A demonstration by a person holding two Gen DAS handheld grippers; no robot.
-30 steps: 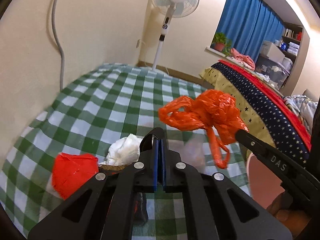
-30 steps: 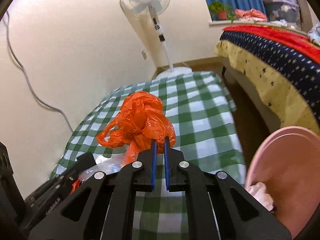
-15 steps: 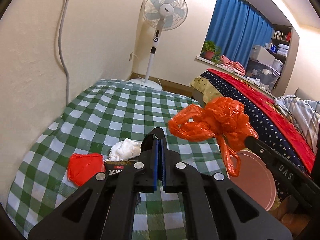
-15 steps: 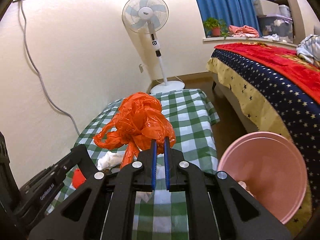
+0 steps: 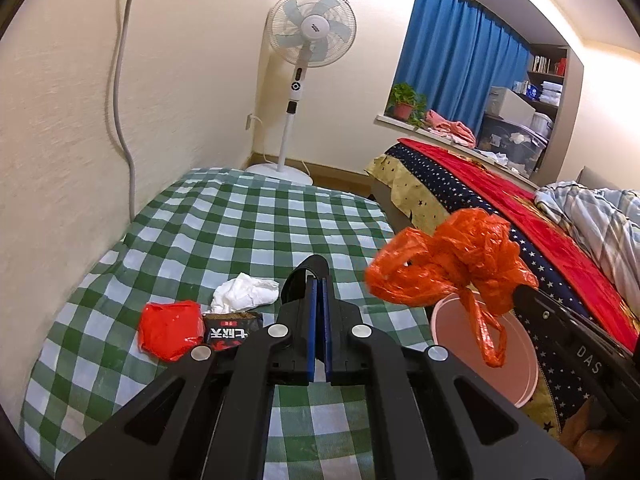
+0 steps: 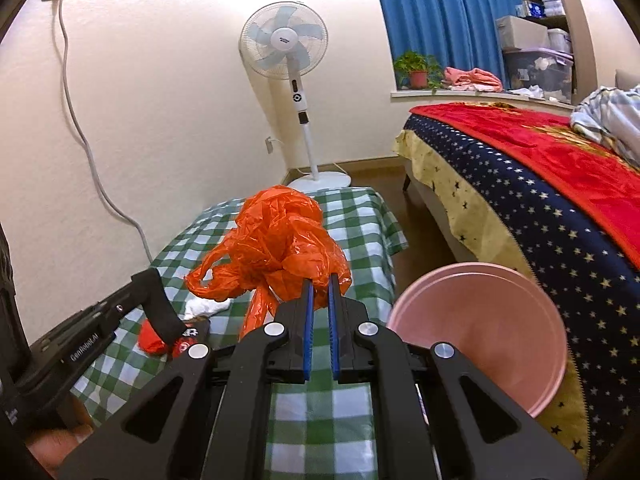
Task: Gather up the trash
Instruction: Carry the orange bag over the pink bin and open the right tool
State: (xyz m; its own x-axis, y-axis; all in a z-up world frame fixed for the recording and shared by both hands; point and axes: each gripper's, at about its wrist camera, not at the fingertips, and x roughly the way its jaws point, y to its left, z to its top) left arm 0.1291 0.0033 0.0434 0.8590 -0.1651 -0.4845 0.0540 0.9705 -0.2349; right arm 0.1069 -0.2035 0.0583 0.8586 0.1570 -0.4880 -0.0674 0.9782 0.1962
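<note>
My right gripper [image 6: 319, 280] is shut on a crumpled orange plastic bag [image 6: 278, 246] and holds it in the air above the right edge of the checked table. The bag also shows in the left wrist view [image 5: 452, 264], hanging over the pink bin [image 5: 516, 360]. The pink bin [image 6: 480, 332] stands to the right of the table. My left gripper [image 5: 319, 280] is shut and empty above the table. On the cloth to its left lie a white tissue wad [image 5: 246, 292], a red wrapper [image 5: 170, 330] and a black snack packet [image 5: 230, 330].
The green checked tablecloth [image 5: 224, 224] covers a low table against the wall. A standing fan [image 5: 308, 40] is behind it. A bed with a starry blue and red cover [image 6: 560, 184] runs along the right. A grey cable [image 6: 92, 160] hangs on the wall.
Both grippers have risen and pulled back. The right gripper has carried the orange bag rightward, from over the table to above the pink bin. The left gripper stays shut.
</note>
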